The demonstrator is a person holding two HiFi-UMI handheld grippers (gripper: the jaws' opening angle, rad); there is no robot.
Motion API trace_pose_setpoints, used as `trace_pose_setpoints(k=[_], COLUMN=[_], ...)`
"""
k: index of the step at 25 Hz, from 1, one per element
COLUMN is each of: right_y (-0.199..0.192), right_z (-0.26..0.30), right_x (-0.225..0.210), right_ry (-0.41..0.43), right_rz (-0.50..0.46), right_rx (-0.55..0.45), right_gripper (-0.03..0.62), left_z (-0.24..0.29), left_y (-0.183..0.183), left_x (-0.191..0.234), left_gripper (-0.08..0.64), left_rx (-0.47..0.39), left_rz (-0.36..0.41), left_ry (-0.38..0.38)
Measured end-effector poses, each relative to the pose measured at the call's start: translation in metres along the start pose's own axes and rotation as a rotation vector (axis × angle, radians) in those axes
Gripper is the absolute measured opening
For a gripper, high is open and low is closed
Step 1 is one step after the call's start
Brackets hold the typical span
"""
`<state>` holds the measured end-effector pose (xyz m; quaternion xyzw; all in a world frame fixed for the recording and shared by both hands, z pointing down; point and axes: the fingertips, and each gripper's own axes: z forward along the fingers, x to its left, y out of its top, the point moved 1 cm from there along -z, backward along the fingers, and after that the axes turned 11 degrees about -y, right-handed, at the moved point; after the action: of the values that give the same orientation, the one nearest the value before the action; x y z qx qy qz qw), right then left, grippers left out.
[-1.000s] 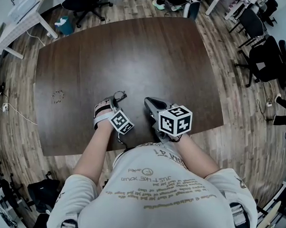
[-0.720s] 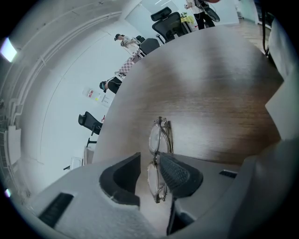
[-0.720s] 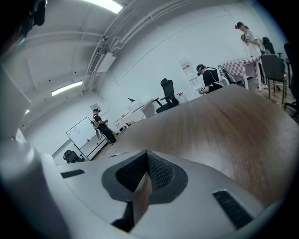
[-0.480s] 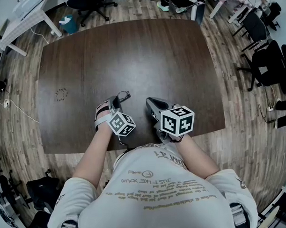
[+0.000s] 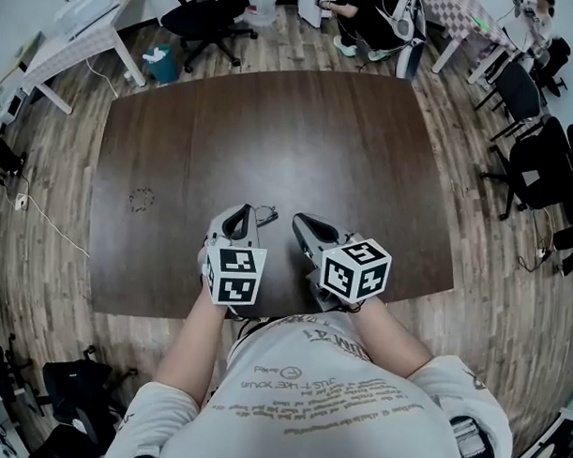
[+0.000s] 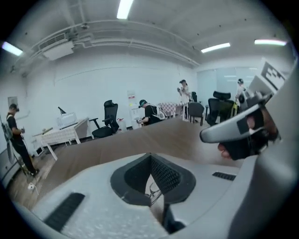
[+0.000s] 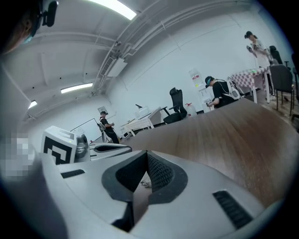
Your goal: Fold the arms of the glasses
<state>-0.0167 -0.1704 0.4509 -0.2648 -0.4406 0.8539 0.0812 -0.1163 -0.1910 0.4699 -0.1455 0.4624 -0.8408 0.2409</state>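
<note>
Thin wire-framed glasses (image 5: 264,214) lie low over the dark brown table (image 5: 271,129), near its front edge. My left gripper (image 5: 242,215) is at their left end, jaws closed on the frame. In the left gripper view the glasses (image 6: 152,188) show as thin wire right at the seam between the dark pads. My right gripper (image 5: 300,221) is just right of the glasses, apart from them, shut with nothing held. In the right gripper view the glasses (image 7: 145,185) are a small shape seen through the notch of the jaws, and the left gripper (image 7: 110,148) shows at the left.
A small faint ring mark (image 5: 140,199) is on the table to the left. Office chairs (image 5: 200,14) and white desks (image 5: 78,28) stand beyond the far edge. More chairs (image 5: 542,157) are at the right, and people stand in the background.
My left gripper has turned so that it points straight ahead, its marker cube swinging round behind it. The glasses stay at its tip. The right gripper has hardly moved.
</note>
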Motion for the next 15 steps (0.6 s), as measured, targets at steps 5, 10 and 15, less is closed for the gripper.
trace_pose_setpoints(k=[5,10,15], right_y=[0.047,0.095,0.109], right_z=[-0.011,-0.02,-0.017], right_x=[0.033,0.075,0.115], right_ry=[0.006,-0.001,0.029], right_rz=[-0.088,-0.176,-0.3], right_rx=[-0.153,-0.338,-0.403], right_gripper=[0.014,0.013,0.012], left_z=[-0.051,-0.107,-0.149], left_y=[0.046,0.065,0.07], left_x=[0.017,0.031,0.046], left_gripper=[0.014,0.014,0.014], left_rx=[-0.184,-0.272,-0.301], left_rz=[-0.139,-0.171,-0.151], left_ry=[0.077,0.152,0.226])
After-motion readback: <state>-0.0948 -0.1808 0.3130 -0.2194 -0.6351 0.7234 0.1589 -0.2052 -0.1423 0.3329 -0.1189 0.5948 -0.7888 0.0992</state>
